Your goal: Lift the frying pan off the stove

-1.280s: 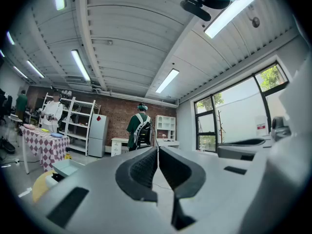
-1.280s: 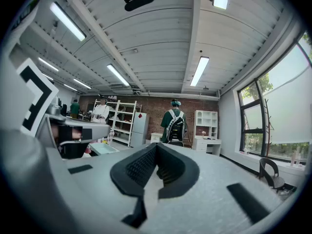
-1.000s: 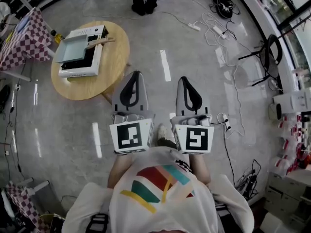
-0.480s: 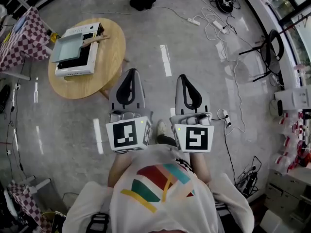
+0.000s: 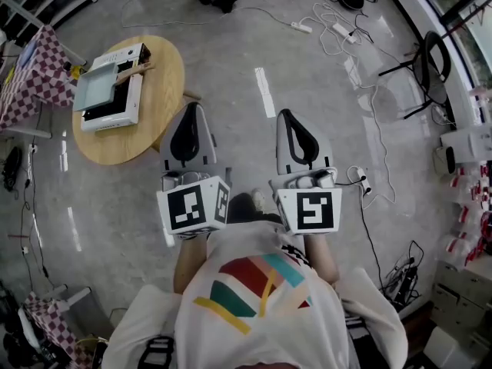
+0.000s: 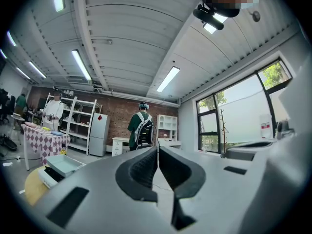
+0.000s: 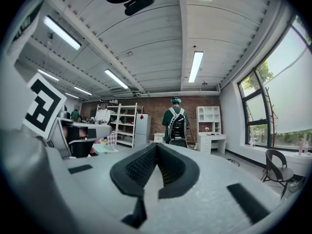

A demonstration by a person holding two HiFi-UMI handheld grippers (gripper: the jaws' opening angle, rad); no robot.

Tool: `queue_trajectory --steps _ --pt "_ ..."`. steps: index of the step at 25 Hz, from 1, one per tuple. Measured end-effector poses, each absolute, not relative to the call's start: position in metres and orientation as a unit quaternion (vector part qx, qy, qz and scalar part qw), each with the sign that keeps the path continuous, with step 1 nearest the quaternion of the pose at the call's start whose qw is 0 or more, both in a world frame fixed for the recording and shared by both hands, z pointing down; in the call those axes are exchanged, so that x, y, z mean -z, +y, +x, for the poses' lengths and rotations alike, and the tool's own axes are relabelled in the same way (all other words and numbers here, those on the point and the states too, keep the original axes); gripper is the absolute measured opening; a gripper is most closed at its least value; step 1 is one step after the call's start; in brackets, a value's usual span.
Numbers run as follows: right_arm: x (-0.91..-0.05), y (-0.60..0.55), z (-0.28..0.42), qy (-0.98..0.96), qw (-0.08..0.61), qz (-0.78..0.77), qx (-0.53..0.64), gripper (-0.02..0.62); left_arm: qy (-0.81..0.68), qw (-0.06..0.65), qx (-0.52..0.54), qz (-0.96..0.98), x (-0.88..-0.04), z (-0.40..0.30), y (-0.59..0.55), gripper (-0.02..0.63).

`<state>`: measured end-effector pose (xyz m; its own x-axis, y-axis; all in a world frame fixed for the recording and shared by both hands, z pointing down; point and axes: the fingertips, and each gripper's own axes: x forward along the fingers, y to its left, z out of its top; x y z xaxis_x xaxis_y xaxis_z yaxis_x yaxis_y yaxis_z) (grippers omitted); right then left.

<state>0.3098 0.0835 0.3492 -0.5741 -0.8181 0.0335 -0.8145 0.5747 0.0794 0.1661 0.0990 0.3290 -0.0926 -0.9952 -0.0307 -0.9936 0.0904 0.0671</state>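
Atop the stove [image 5: 125, 102], frying pan [image 5: 94, 88] points its handle [image 5: 135, 70] upper right.

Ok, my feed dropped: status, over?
Left gripper, right gripper shut, empty. Pan on stove on table, untouched, ahead left. Nothing seen blocking.

The frying pan [image 5: 93, 88] is pale mint, stove [image 5: 127, 98] white with black top, round table [image 5: 157, 98] light wood, tablecloth [image 5: 31, 79] red-and-white checks, floor [image 5: 231, 68] glossy grey.

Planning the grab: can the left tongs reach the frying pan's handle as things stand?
Probably not yet: the left tongs, shut and empty, hang short of the round table where the frying pan sits on the stove. Only floor lies between, so the approach looks free.
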Motion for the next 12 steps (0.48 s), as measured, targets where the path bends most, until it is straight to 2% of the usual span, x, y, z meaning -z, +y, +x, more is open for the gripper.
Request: queue_trajectory --steps 12 --pt "-0.343 0.057 0.326 -0.885 0.018 0.463 0.048 -0.002 -0.734 -0.013 0.05 0.678 -0.318 0.175 0.065 0.009"
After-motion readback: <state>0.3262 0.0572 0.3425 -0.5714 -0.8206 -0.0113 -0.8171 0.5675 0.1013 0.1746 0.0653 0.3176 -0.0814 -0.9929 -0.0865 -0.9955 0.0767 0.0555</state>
